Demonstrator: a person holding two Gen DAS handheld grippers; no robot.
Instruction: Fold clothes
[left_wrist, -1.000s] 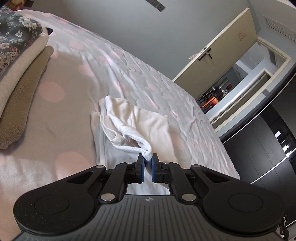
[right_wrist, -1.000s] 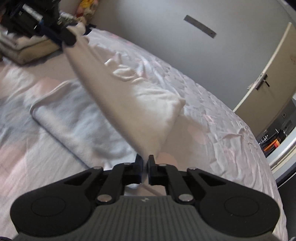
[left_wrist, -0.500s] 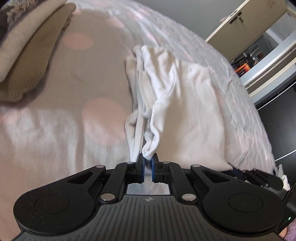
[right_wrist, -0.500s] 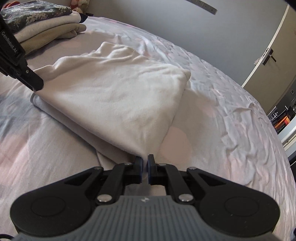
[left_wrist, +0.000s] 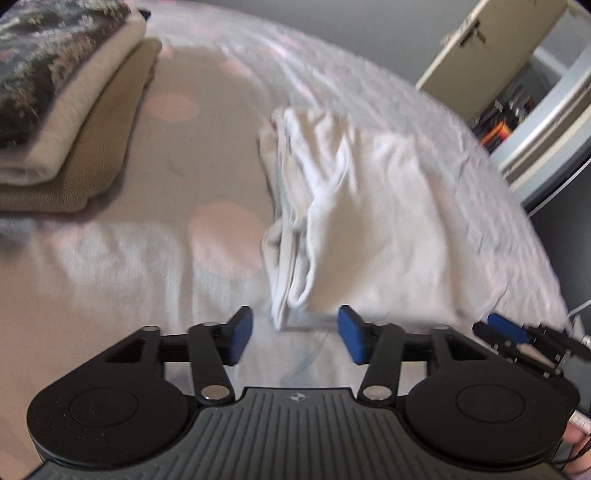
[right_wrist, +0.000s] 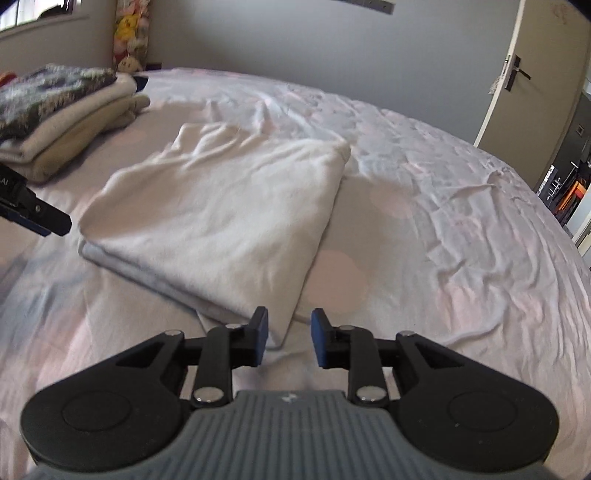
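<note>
White garment (right_wrist: 229, 218): folded into a rough rectangle, lying flat on the bed, layered edges stacked along its left side in the left wrist view (left_wrist: 369, 221)
Near corner: sits right between the blue pads of the right gripper (right_wrist: 287, 341), doesn't look pinched at all
Right gripper: jaws apart with a moderate gap, nothing in them, low over the sheet at the garment's near corner
Left gripper (left_wrist: 295, 334): spread wide, empty, the garment's near edge just ahead of its pads; picture's a bit blurry here
Each other: each gripper's tip peeks into the other's view, left one at the left edge (right_wrist: 35, 210), right one at the far right (left_wrist: 517, 336)
Bed sheet (right_wrist: 461, 221): pale with faint pink dots, pretty wrinkled on the right side
Stack of folded clothes (right_wrist: 62, 114): beige pieces with a dark floral one on top, well apart from the garment, far left
Door (right_wrist: 532, 74): cream, ajar, off to the right behind the bed
</note>
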